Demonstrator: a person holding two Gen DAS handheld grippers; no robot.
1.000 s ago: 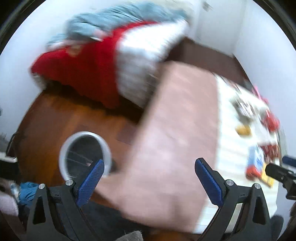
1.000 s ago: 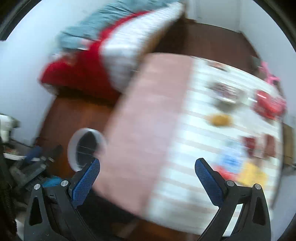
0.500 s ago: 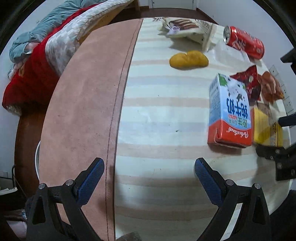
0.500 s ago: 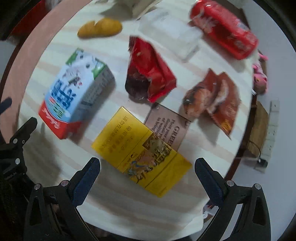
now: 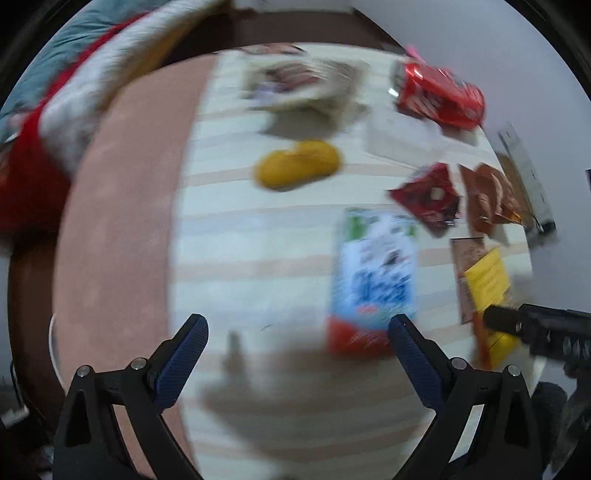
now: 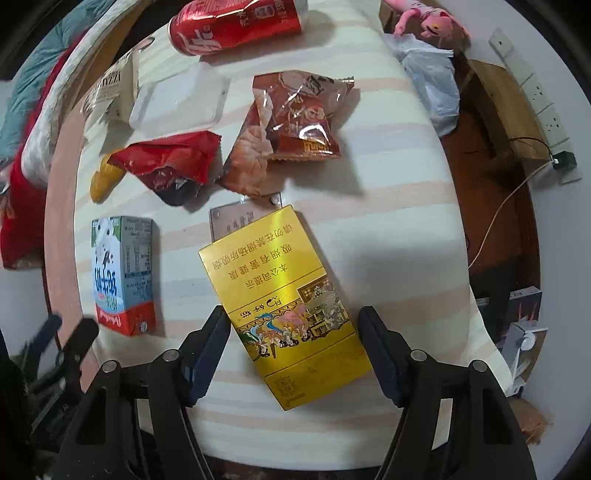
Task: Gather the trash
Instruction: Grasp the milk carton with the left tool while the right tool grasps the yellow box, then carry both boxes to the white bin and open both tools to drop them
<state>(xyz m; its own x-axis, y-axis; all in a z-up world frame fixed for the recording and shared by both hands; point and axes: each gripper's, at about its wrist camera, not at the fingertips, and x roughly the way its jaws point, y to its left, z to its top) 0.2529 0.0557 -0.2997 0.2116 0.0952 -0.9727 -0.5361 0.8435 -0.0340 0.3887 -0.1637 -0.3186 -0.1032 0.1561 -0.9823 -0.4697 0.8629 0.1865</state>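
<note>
The right gripper [image 6: 291, 343] is pointing steeply down at the table, its jaws apart and just now closing in from their widest setting. The yellow carton [image 6: 282, 299] is lying flat between them; the left finger [image 6: 207, 350] is just beside the carton's edge, the right finger [image 6: 380, 354] is standing clear of it, and neither pad is pressing yet. Half a second ago the same carton lay higher in this view and turned the other way, beyond the fingertips; now the fingers are straddling its near half.

The carton's long axis is running from the lower right, by the fingers, up and left toward the brown card [image 6: 236, 218] partly tucked under its far end. Its printed text is reading upside down to the camera.

The left gripper [image 5: 297, 345] is hovering with jaws wide apart and nothing between them, over bare striped cloth [image 5: 258, 236]. A second ago this view showed the floor and a white bin; the table is now filling it, blurred.

Farther out, the milk carton [image 6: 123, 273] is lying left of the yellow carton, its red end toward the grippers. Beyond are sitting a torn red wrapper [image 6: 173, 162], a brown snack bag [image 6: 291, 129], a clear plastic lid [image 6: 181, 99] and a red can [image 6: 236, 26] on its side.
</note>
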